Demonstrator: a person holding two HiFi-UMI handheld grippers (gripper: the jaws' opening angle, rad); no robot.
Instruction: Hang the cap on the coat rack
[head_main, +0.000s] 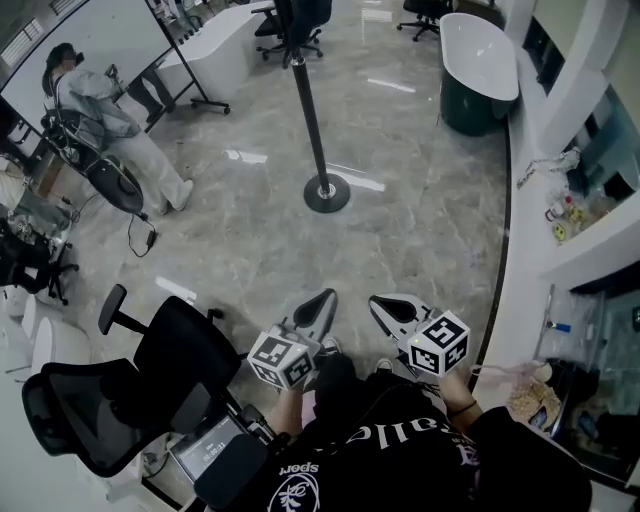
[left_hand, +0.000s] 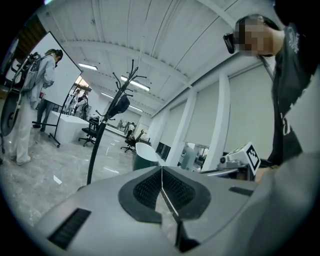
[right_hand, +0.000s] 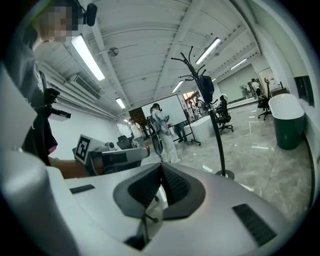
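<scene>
- Overhead, in the head view, the left gripper (head_main: 324, 301) and the right gripper (head_main: 381, 304) are held side by side in front of the person's dark shirt (head_main: 400, 450). Both point out over the grey marble floor (head_main: 420, 220) toward the coat rack (head_main: 311, 120), which stands well apart from them on its round base
- Each gripper's jaws lie together in this view, with nothing held. A black office chair (head_main: 160, 375) stands to the left of the grippers, another person (head_main: 115, 125) stands far left near a whiteboard (head_main: 110, 30), and a white tub (head_main: 478, 50) sits at the upper right
- The top of the rack is cut off in the head view, so the cap cannot be made out there
- In the left gripper view the ribbed pads (left_hand: 150, 187) meet along one thin line with nothing between them. Beyond them the cap (left_hand: 119, 106) hangs dark on a branch of the coat rack, below its top prongs. The right gripper shows at the right
- In the right gripper view the jaws are likewise pressed together on nothing. The cap hangs near the top of the rack's pole, and the left gripper shows at the left
</scene>
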